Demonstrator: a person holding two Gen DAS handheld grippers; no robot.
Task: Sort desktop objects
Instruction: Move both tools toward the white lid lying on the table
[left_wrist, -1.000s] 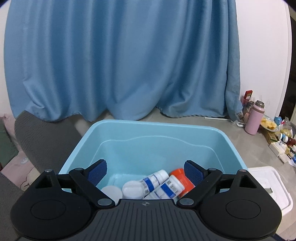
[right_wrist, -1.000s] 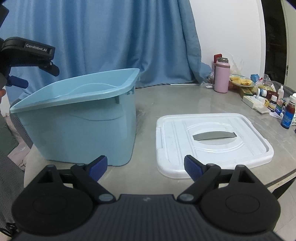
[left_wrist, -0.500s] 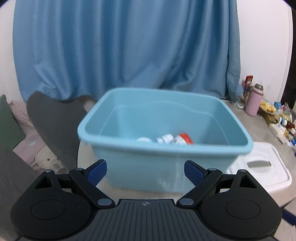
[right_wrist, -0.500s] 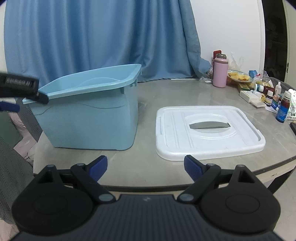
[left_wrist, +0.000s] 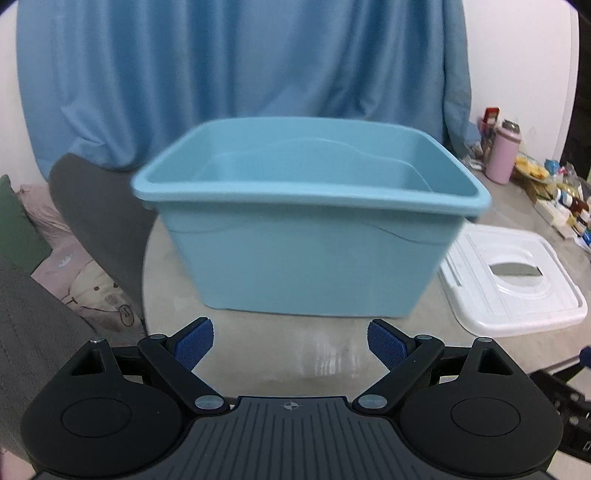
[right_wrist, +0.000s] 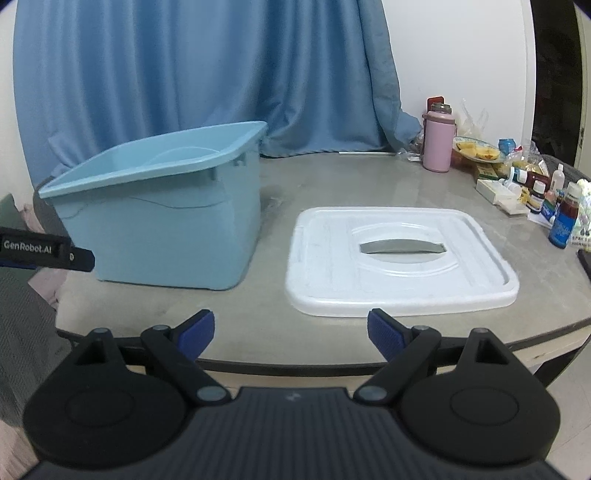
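Note:
A light blue plastic bin (left_wrist: 306, 254) stands on the grey round table (left_wrist: 295, 354); it also shows in the right wrist view (right_wrist: 166, 218). Its inside is hidden from both views. A white bin lid (right_wrist: 399, 258) lies flat on the table right of the bin, and also shows in the left wrist view (left_wrist: 517, 284). My left gripper (left_wrist: 290, 341) is open and empty, low over the table's near edge in front of the bin. My right gripper (right_wrist: 291, 332) is open and empty, at the table's front edge before the lid.
A pink flask (right_wrist: 437, 138), a plate of food (right_wrist: 476, 151) and several small bottles and boxes (right_wrist: 532, 192) crowd the table's far right. A blue curtain (right_wrist: 184, 81) hangs behind. A grey chair (left_wrist: 96, 210) and cushions stand left of the table.
Both grippers have pulled back and down from the bin toward the table's near edge. The bottles seen inside the bin earlier are now hidden behind its wall.

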